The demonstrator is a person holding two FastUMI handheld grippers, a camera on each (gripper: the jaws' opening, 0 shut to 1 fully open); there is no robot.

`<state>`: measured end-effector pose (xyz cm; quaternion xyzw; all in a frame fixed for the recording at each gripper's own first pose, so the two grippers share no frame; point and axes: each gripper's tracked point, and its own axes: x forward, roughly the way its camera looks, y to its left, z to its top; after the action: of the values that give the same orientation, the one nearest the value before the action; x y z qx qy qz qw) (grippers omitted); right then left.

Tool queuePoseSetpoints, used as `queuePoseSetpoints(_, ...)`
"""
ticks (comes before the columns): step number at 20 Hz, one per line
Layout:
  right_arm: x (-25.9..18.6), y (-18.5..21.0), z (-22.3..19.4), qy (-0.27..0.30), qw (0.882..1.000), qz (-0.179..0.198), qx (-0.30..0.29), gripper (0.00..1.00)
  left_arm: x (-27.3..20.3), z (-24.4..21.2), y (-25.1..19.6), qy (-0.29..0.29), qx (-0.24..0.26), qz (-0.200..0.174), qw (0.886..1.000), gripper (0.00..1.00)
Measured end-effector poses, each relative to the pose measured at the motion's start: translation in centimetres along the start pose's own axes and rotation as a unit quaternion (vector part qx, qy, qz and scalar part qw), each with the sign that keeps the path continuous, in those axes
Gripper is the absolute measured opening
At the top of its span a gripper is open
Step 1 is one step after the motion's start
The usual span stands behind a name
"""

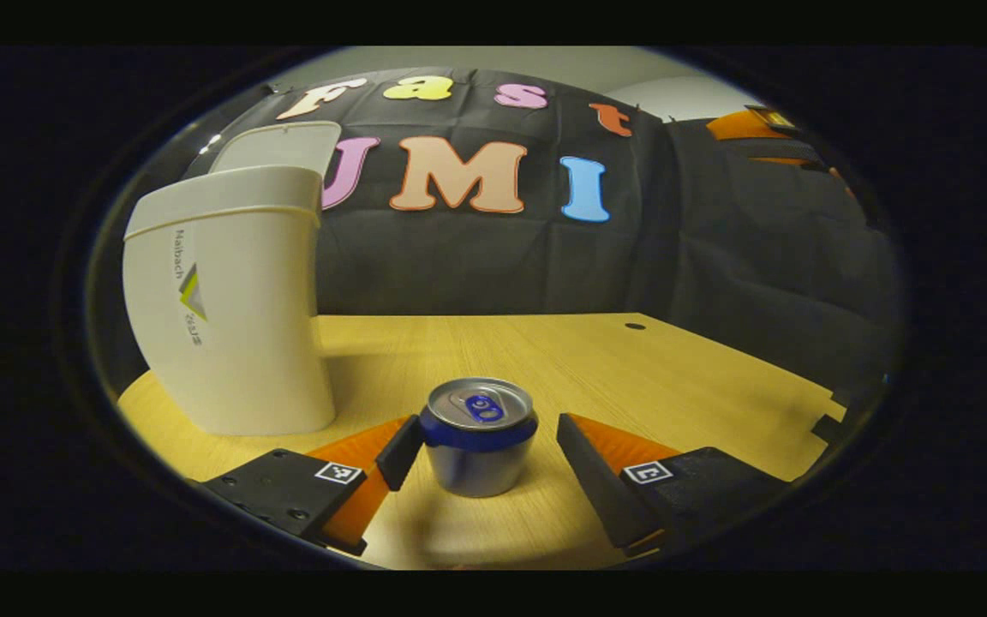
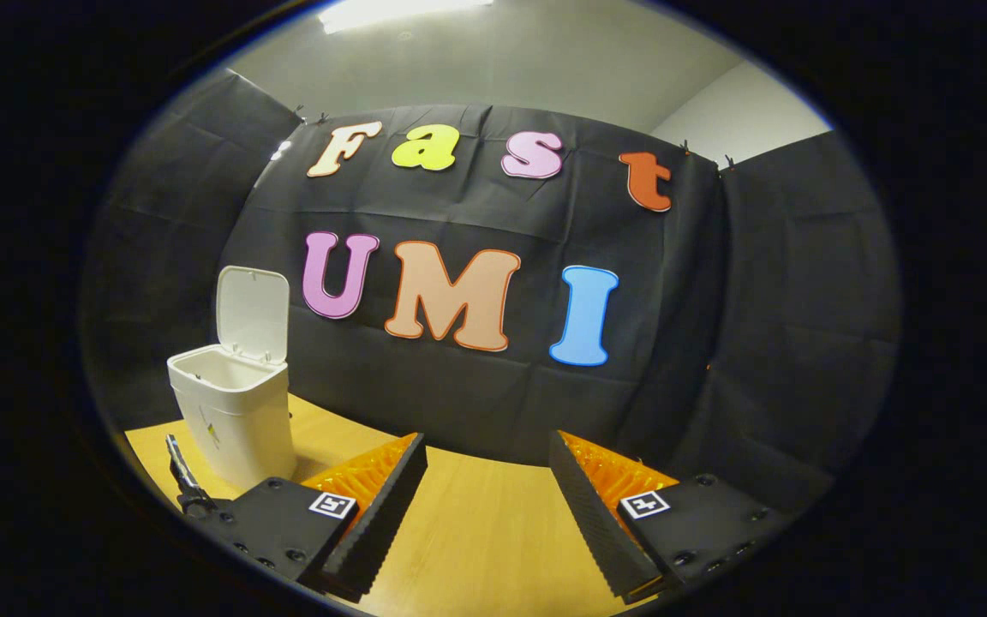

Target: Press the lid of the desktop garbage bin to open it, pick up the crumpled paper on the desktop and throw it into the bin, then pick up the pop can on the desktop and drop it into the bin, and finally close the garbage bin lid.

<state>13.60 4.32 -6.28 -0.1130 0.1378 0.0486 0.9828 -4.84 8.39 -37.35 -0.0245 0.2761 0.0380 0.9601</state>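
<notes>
We are bracketing the upright silver-and-blue aluminium pop can point(image 1: 478, 437) with the left gripper point(image 1: 481, 446), fingers spread and not yet clamping; it stands just beside the open white plastic bin point(image 1: 228, 300). We are aiming to close squarely on its wall, while the right gripper point(image 2: 487, 480) is hanging released, well apart from the bin

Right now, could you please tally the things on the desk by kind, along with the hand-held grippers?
Bins: 1, the white bin with its lid up
Cans: 1, the can, upright on the desk
Hand-held grippers: 2, the left gripper with its fingers on either side of the can, and the right gripper, open over the desk
Total: 4
</notes>
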Motion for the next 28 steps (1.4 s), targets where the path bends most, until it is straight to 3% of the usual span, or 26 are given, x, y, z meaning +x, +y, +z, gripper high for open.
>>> queuePoseSetpoints(3, -1.5, -1.2, -0.1, -0.002, 1.000, -0.010, -0.017, 0.96, 1.4, -1.0, 0.4, 0.025, -0.003, 0.012, 1.000, 0.92)
queuePoseSetpoints(4, -1.8, -1.3, -0.1, -0.004, 1.000, -0.010, -0.020, 0.96, 1.5, -1.0, 0.3, 0.028, -0.008, 0.010, 1.000, 0.76)
queuePoseSetpoints(6, -2.3, -1.6, 0.1, -0.010, 1.000, -0.009, -0.019, 0.96, 1.1, 1.3, 0.1, 0.027, -0.012, 0.007, 1.000, 0.73)
queuePoseSetpoints(13, -4.2, -1.4, -0.6, -0.032, 0.998, 0.004, 0.055, 0.96, -2.8, 18.9, 1.4, -0.108, 0.040, 0.008, 0.993, 0.71)
queuePoseSetpoints(17, -4.9, -2.5, -2.5, -0.026, 0.996, -0.008, 0.088, 0.96, -3.6, 26.6, 7.0, -0.145, 0.066, 0.057, 0.986, 0.71)
queuePoseSetpoints(18, -5.1, -2.9, -3.0, -0.023, 0.995, -0.015, 0.097, 1.00, -3.7, 28.0, 8.8, -0.154, 0.071, 0.076, 0.983, 0.70)
queuePoseSetpoints(19, -5.1, -3.2, -3.7, -0.017, 0.994, -0.020, 0.107, 0.96, -3.6, 28.9, 10.9, -0.156, 0.077, 0.096, 0.980, 0.71)
queuePoseSetpoints(21, -5.4, -3.8, -4.9, -0.007, 0.992, -0.029, 0.122, 1.00, -3.1, 29.5, 15.3, -0.148, 0.081, 0.137, 0.976, 0.71)
queuePoseSetpoints(22, -5.4, -4.1, -5.3, -0.002, 0.991, -0.035, 0.125, 0.96, -2.7, 29.3, 17.1, -0.137, 0.079, 0.154, 0.975, 0.70)
queuePoseSetpoints(28, -6.0, -4.6, -7.5, 0.029, 0.992, -0.050, 0.114, 0.96, -2.1, 24.0, 23.9, -0.064, 0.038, 0.209, 0.975, 0.71)
